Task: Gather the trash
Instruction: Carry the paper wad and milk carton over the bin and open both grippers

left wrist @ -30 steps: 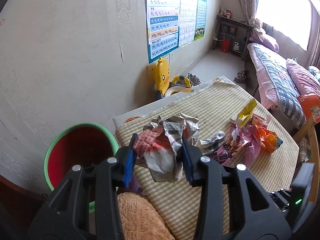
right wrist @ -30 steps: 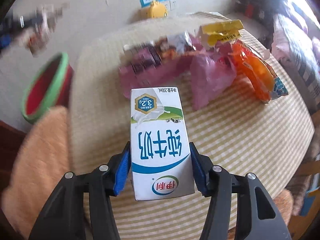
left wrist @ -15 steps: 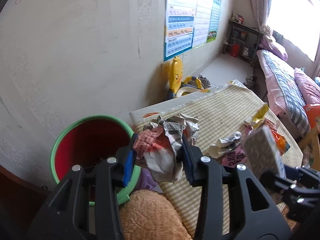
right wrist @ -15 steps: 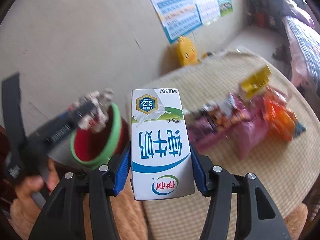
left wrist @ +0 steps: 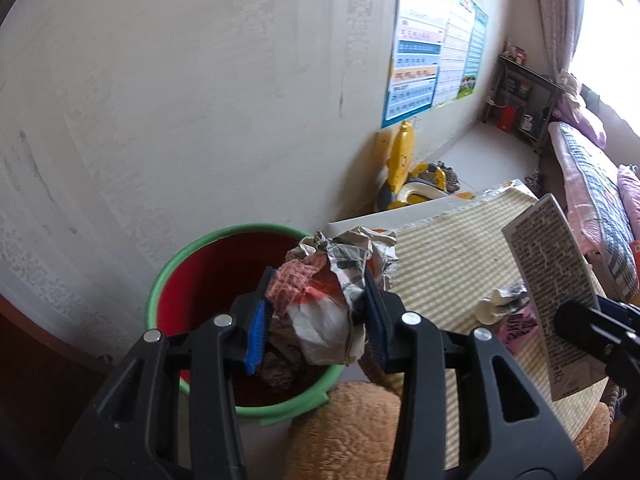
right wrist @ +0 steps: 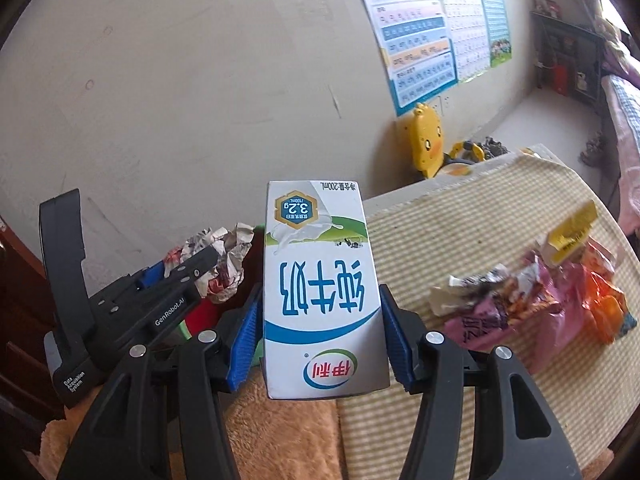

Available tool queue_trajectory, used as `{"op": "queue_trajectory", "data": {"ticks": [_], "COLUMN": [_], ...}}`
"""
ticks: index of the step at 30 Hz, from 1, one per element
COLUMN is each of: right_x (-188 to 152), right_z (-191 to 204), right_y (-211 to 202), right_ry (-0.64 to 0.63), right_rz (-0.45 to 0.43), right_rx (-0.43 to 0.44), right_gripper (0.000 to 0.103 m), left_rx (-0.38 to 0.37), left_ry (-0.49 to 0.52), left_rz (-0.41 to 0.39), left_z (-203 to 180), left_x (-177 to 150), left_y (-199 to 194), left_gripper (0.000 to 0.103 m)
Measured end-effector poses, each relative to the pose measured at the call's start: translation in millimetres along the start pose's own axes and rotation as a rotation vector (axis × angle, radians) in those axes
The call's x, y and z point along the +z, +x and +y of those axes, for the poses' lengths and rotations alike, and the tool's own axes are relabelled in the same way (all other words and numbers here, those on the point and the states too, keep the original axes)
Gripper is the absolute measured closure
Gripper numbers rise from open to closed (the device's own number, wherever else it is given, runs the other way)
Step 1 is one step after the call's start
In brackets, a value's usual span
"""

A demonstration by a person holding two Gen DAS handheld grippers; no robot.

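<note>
Trash held in both grippers, with more lying loose on the surface. Left gripper (left wrist: 316, 312): blue pads pressed against a crumpled wad of paper and wrappers (left wrist: 332, 276), printed grey, white and red. The wad hangs over the near-right part of a red bucket with a green rim (left wrist: 168, 268) that stands on the floor against the wall, just beside the corner of the surface; dark scraps lie in the bucket's bottom. Right gripper (right wrist: 320, 336): pads clamped on the two narrow sides of a white milk carton (right wrist: 320, 280) with blue characters and a green band, its print reading upside down to the camera. In the left wrist view the same carton appears at the right edge, tilted, its small-print side toward the lens, above the surface. In the right wrist view the left gripper and its wad appear at the left, over the bucket, of which only a sliver of red and green shows. Surface (right wrist: 480, 216): covered by a yellow-and-white checked cloth. Remaining pile of wrappers (right wrist: 532, 300) at the right: pink and orange bags, a silver-lined packet and a yellow box, touching one another. Orange plush cushion (left wrist: 352, 432) below the grippers, at the surface's near edge. Background: wall charts (left wrist: 416, 76), a yellow duck-shaped child seat (right wrist: 428, 140) on the floor, and a bed (left wrist: 588, 196) at the right.
</note>
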State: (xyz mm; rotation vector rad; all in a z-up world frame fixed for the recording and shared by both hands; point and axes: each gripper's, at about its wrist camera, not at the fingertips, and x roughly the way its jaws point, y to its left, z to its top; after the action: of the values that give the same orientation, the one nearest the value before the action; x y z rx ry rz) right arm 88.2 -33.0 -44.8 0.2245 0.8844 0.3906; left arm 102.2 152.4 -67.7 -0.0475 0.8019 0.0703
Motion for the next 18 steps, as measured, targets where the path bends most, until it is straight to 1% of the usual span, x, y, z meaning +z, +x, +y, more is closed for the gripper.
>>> {"op": "queue_trajectory", "data": {"ticks": [9, 18], "right_x": [9.1, 17.4], "right_z": [21.7, 47.2], "right_y": [21.4, 48.5], "right_ry": [-0.042, -0.082], "right_rz": [0.022, 0.055], "right_rx": [0.015, 0.038], "right_gripper": [0.05, 0.05], "left_rx": [0.04, 0.096], "left_ry": [-0.05, -0.104], "left_rz": [0.015, 0.035], "left_z": [32.2, 68.4], "left_x": [-2.8, -6.1], "left_y": [9.1, 18.5], "left_gripper": [0.064, 0.064]}}
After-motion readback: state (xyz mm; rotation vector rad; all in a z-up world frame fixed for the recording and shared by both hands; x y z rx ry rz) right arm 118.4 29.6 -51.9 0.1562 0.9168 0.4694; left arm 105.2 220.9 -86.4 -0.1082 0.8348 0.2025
